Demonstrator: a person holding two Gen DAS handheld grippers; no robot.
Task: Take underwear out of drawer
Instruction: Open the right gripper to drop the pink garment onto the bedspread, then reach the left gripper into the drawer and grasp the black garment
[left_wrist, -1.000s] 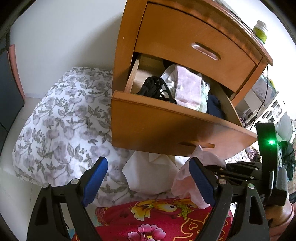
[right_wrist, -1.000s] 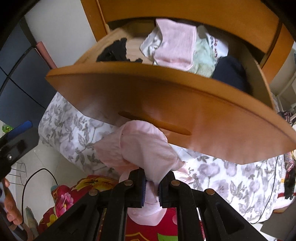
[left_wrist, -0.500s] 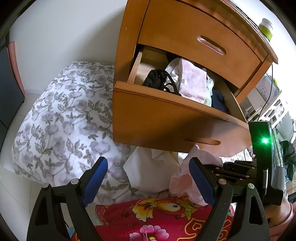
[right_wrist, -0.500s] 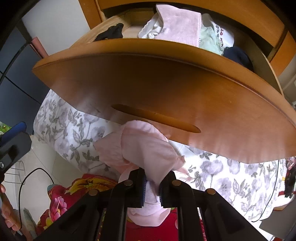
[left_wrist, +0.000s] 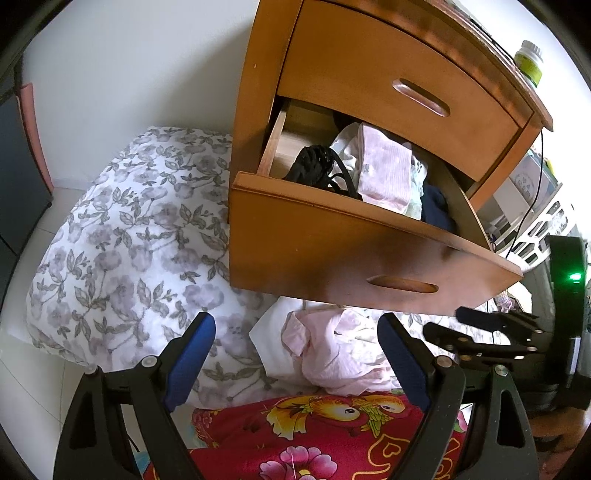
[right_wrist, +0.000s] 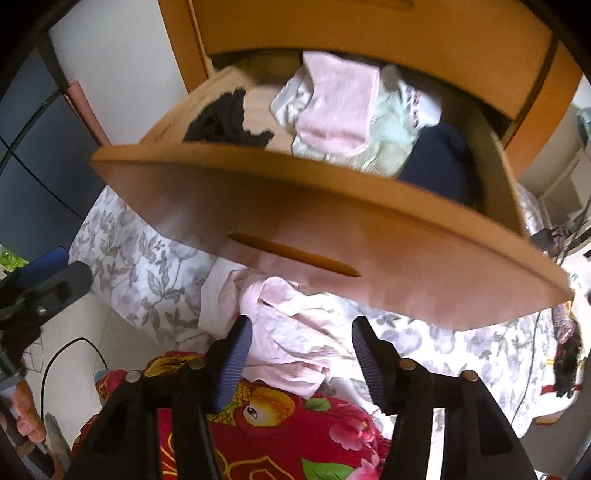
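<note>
— So, where does your next piece lie?
— Up and ahead of your right gripper (right_wrist: 299, 354), in the open drawer (right_wrist: 325, 229): the folded pink underwear (right_wrist: 338, 110), long axis running front to back.
— And the jaws?
— Opening, empty; the crumpled pink garment (right_wrist: 284, 332) lies loose on the bedding beneath. Your left gripper (left_wrist: 295, 354) gapes wide, empty.

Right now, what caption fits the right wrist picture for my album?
Right gripper opening above pink underwear dropped on the bed, below the open drawer.

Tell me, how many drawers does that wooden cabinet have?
2 that show. The top drawer is closed. The bottom drawer is pulled out with clothes inside. Any lower down would be hidden behind it.
</note>
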